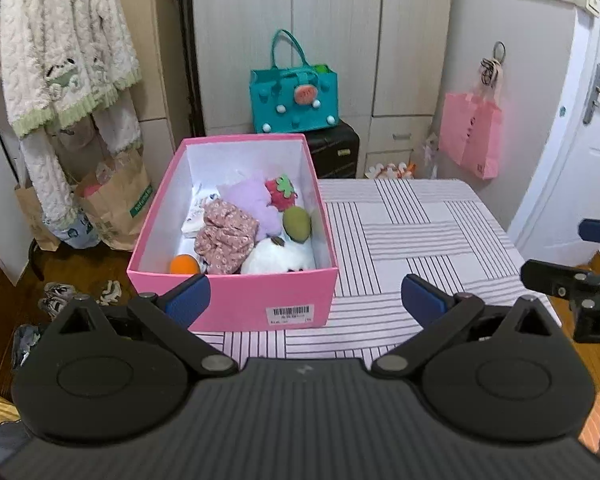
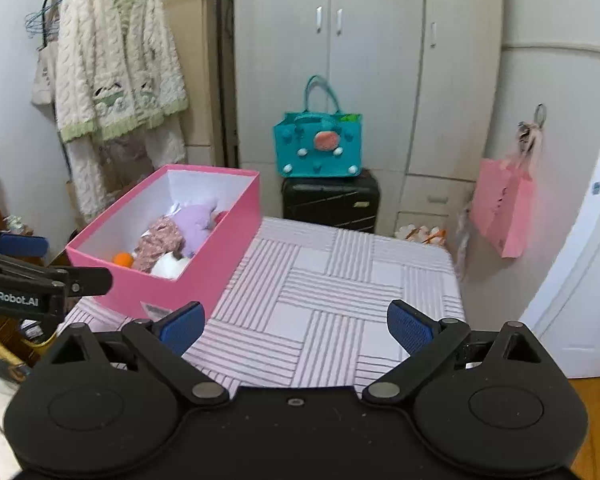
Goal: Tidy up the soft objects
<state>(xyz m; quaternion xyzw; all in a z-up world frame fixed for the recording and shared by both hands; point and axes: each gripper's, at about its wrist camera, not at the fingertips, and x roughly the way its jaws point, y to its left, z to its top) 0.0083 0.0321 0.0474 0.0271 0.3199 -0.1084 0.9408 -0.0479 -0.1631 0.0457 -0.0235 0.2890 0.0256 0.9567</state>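
Box: pink box [image 1: 236,300] sat on the left part of the striped tabletop [image 1: 420,240], lid off, white inside; long axis ran away from the L cam, short end w/ label faced it.
Contents: floral cloth [image 1: 226,236], lilac plush [image 1: 252,200], strawberry plush [image 1: 281,192], olive-green plush [image 1: 297,222], white plush [image 1: 278,258], orange ball [image 1: 185,265], all inside the box, packed toward its near end and middle.
Label: barcode sticker [image 1: 291,314] on the near short wall; print too small to read.
L gripper: left gripper [image 1: 305,300] was wide open, nothing held; hung just in front of the box's near end, its left pad overlapping the wall in view.
R gripper: right gripper [image 2: 294,330] was wide open too, empty, over bare tabletop to the right of the box.
Writing: "GenRobot.AI" read on the L gripper body in the R cam.
Backgrd: teal bag [image 2: 318,144] on a black suitcase [image 2: 331,200]; pink bag [image 2: 502,208] hung on the wall.
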